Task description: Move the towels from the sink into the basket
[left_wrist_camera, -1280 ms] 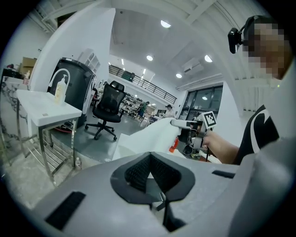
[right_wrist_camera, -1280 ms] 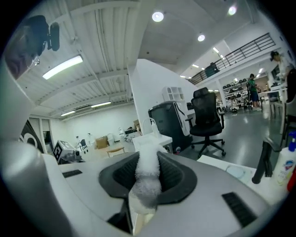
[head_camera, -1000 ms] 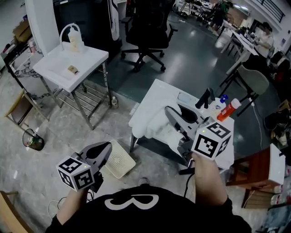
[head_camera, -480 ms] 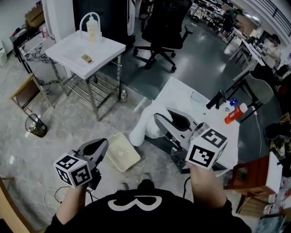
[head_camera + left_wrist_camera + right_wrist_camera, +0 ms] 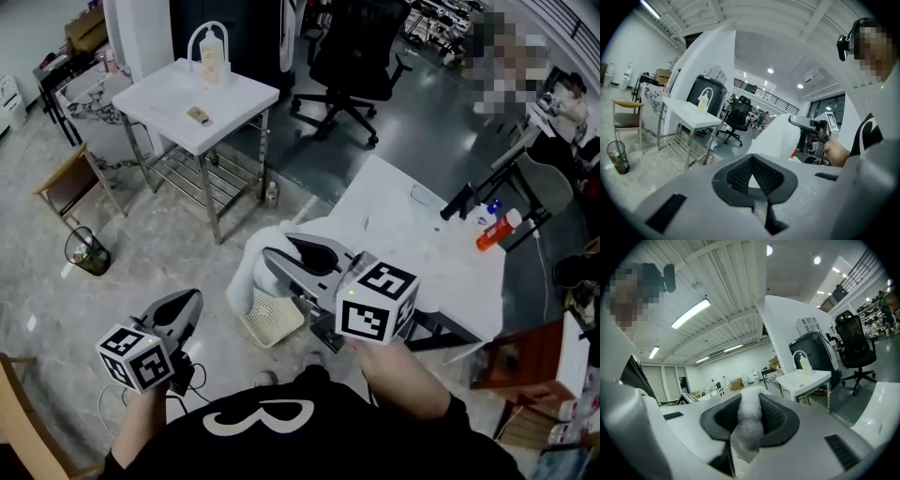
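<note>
While my right claw (image 5: 283,253) pinches the towel (image 5: 246,277) mid-frame, left claw (image 5: 187,302) closed on nothing, that thin pinch could slip, dropping it beside the basket (image 5: 277,324) below.

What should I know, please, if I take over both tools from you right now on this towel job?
Right tool: shut on the white towel, which hangs by the basket on the floor.
Left tool: shut, empty, held low.
Done: towel is out of the sink, not yet in the basket.
Left: lower it in, release; then probably check the sink for more.
</note>
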`<state>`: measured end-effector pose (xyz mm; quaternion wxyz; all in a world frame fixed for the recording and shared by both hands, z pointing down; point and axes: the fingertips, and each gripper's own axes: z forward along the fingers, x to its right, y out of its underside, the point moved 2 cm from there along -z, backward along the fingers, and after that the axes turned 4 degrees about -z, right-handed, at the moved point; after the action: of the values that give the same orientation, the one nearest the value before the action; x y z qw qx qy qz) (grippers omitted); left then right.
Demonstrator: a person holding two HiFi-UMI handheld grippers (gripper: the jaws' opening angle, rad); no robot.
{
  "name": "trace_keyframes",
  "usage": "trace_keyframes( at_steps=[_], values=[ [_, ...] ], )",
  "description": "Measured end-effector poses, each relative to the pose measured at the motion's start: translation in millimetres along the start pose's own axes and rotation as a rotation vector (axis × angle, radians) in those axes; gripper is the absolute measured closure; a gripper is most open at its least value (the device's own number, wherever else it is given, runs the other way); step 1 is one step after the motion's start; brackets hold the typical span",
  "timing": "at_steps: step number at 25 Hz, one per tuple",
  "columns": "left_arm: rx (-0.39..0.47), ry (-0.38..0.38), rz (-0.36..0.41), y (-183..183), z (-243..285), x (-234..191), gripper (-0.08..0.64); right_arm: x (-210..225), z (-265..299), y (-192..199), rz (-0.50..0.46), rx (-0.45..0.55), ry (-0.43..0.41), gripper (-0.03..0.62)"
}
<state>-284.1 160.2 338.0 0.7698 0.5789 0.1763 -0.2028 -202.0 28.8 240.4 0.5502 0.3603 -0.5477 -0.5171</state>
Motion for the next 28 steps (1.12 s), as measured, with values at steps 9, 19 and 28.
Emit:
trace_keyframes(
  at_steps=[9, 19, 28],
  values=[
    [0.002, -0.074, -0.005, 2, -27, -23, 0.555, 8, 39, 45, 0.062, -0.071, -0.022, 0.492],
    [-0.065, -0.117, -0.014, 22, -26, -34, 0.555, 31, 62, 108, 0.143, -0.173, -0.018, 0.492],
    [-0.108, -0.178, -0.064, 51, -28, -65, 0.555, 61, 85, 175, 0.197, -0.272, 0.044, 0.492]
  ],
)
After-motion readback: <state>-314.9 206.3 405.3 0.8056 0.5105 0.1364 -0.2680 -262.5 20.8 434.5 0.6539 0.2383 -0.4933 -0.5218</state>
